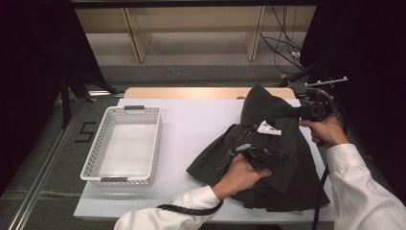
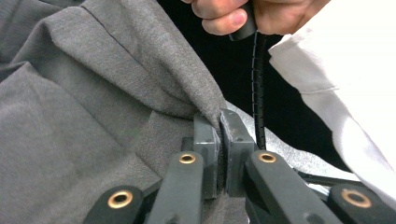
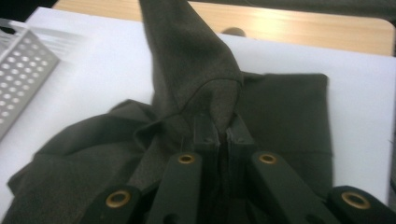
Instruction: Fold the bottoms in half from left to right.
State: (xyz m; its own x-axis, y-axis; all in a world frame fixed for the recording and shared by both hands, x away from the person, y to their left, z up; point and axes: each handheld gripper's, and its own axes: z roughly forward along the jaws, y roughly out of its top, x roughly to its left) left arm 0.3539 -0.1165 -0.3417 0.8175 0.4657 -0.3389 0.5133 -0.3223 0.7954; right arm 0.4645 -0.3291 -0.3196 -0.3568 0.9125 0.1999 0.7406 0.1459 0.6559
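A dark grey garment [image 1: 292,177] lies crumpled on the right half of the white table [image 1: 201,124]. My left gripper [image 1: 273,155] rests over its middle. In the left gripper view it [image 2: 219,126] is shut on a raised fold of the grey cloth [image 2: 93,93]. My right gripper [image 1: 285,112] is at the garment's far right side, holding a corner lifted into a peak. In the right gripper view its jaws [image 3: 223,130] are shut on that dark cloth [image 3: 280,107], which rises to a point above them.
A white perforated basket [image 1: 91,158] stands on the table's left side, with nothing inside; its corner [image 3: 18,74] appears in the right gripper view. A wooden strip [image 1: 191,92] runs along the table's far edge. Cables hang at the back right.
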